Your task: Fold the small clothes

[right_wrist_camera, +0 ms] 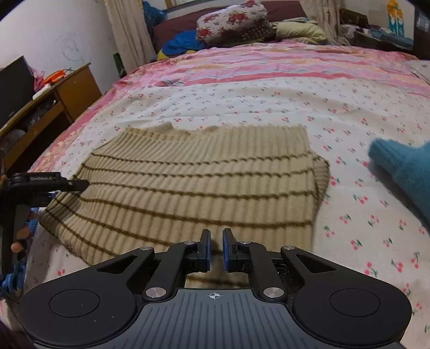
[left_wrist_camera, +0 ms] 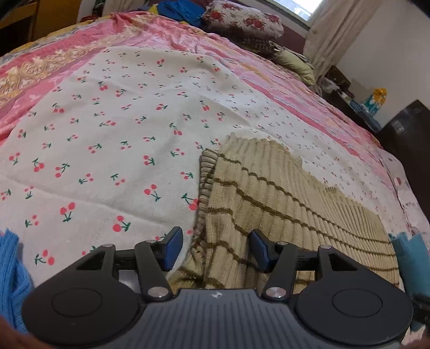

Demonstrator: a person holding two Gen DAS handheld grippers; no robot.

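A beige ribbed knit sweater with thin brown stripes (right_wrist_camera: 193, 182) lies flat on the white cherry-print cloth (right_wrist_camera: 242, 107) on the bed; it also shows in the left wrist view (left_wrist_camera: 282, 193). My left gripper (left_wrist_camera: 215, 248) is open, its jaws standing either side of the sweater's ribbed edge, holding nothing. It shows at the left edge of the right wrist view (right_wrist_camera: 72, 184). My right gripper (right_wrist_camera: 216, 248) hovers over the sweater's near edge with a narrow gap between its pads and no cloth between them.
A teal knit garment (right_wrist_camera: 403, 166) lies right of the sweater and a blue knit (left_wrist_camera: 10, 273) at the left. Pillows (right_wrist_camera: 233, 21) and bedding are piled at the far end. A wooden desk (right_wrist_camera: 53, 102) stands left of the bed.
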